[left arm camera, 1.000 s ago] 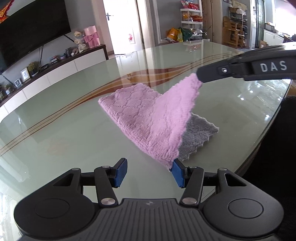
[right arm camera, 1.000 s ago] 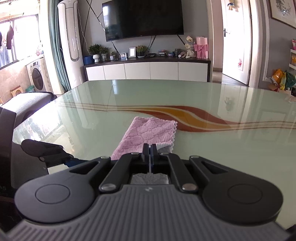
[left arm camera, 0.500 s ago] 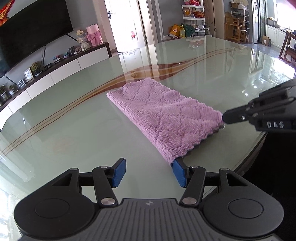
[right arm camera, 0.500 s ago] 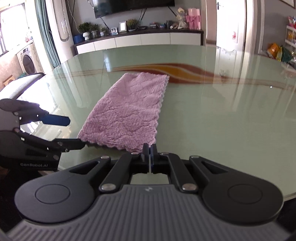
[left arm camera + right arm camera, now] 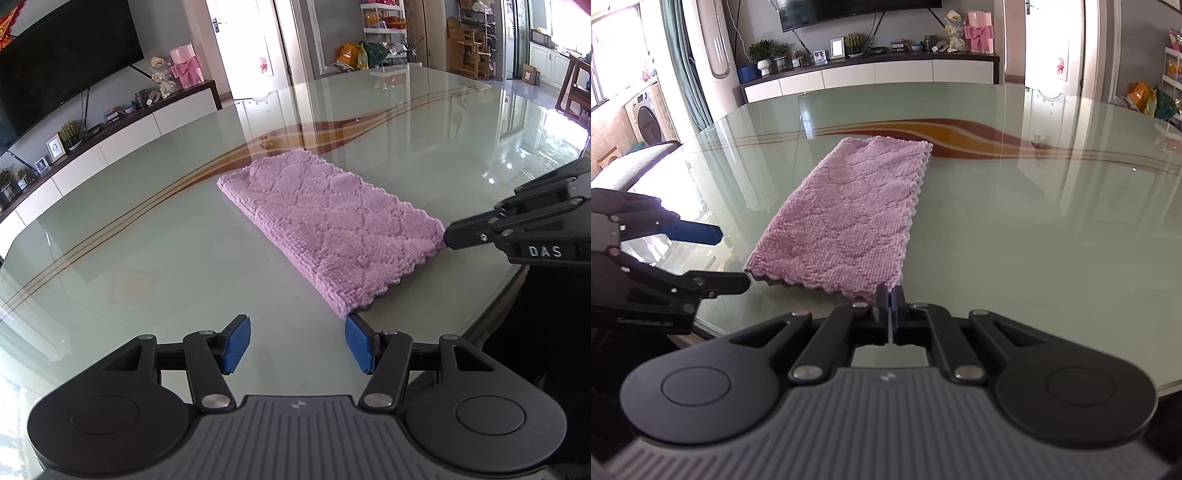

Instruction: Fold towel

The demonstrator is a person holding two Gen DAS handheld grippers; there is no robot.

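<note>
Both grippers sit at the near end of a pink towel (image 5: 328,229) lying flat on a glass table (image 5: 147,236). In the left wrist view the left gripper (image 5: 297,343) has its blue pads (image 5: 236,345) spread wide, gripping nothing; its right-hand pad rests just beside the towel's near left corner. In the right wrist view the right gripper (image 5: 889,295) has its fingers pressed together at the towel's near right corner. Whether a sliver of cloth is caught between them cannot be told (the fingers hide the very tip).

The towel looks already folded once: it is a long narrow strip with a greyish under-layer peeking out along its near scalloped edge. Both grippers being posted at its two near corners suggests, as a judgement, that those corners are the handles for a further fold away from the person.

The towel's near edge lies close to the table's curved rim, so there is little room to pull toward the person. Beyond the towel's far end, and to both its sides, the glass stretches open.
</note>
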